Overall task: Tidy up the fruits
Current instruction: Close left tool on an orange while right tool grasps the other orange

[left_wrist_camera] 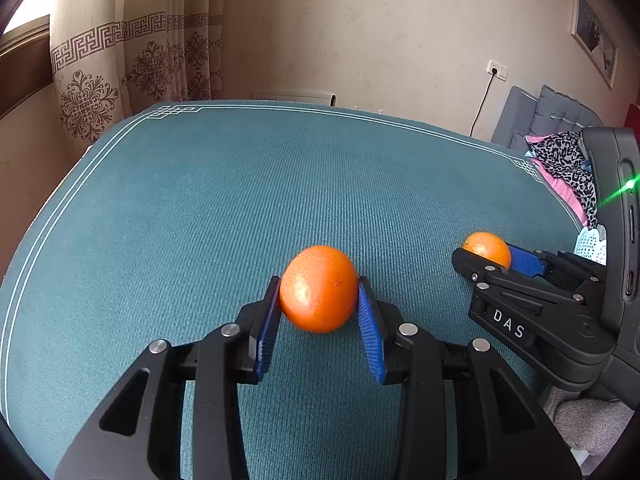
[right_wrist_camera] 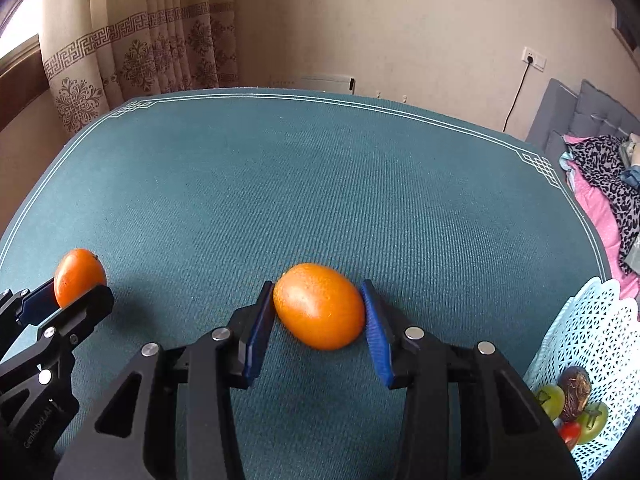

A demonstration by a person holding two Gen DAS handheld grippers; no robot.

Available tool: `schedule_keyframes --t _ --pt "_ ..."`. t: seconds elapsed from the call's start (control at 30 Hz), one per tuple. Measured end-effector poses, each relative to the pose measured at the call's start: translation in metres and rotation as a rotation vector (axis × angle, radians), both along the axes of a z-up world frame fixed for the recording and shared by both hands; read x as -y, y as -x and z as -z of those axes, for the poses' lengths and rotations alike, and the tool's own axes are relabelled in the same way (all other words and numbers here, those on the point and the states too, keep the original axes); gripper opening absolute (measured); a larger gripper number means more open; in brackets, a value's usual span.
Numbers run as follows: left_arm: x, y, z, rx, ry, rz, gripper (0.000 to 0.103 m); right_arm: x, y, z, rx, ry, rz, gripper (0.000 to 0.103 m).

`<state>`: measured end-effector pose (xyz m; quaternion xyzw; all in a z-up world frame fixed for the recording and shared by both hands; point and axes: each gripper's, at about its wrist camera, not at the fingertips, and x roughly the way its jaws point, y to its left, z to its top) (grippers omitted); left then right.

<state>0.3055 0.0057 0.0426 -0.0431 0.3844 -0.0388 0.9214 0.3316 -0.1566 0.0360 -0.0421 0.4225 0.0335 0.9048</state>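
My left gripper (left_wrist_camera: 318,286) is shut on a round orange (left_wrist_camera: 318,294), its blue pads pressing both sides just above the teal tablecloth (left_wrist_camera: 240,200). In the right wrist view the same left gripper (right_wrist_camera: 76,290) shows at the far left with its orange (right_wrist_camera: 78,272). A second, more oval orange (right_wrist_camera: 320,308) sits between the blue pads of my right gripper (right_wrist_camera: 317,286), which is shut on it. From the left wrist view the right gripper (left_wrist_camera: 486,260) enters from the right edge, holding that orange (left_wrist_camera: 488,246).
A pale lattice basket (right_wrist_camera: 592,320) stands at the table's right edge, with green fruits (right_wrist_camera: 554,398), a dark fruit (right_wrist_camera: 576,390) and a red one (right_wrist_camera: 570,432) in it. A bed with patterned cloth (right_wrist_camera: 612,184) lies beyond the right edge. Curtains and wall stand behind.
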Motion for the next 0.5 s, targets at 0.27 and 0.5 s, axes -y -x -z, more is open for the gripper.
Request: schedule_keyframes --t 0.27,0.5 --pt "-0.001 0.002 0.0 0.003 0.003 -0.001 0.038 -0.008 0.019 -0.013 0.027 -0.036 -0.038 0.042" --pt "0.0 0.007 -0.008 0.021 0.013 0.002 0.038 -0.006 0.043 -0.035 0.064 -0.082 -0.057 0.042"
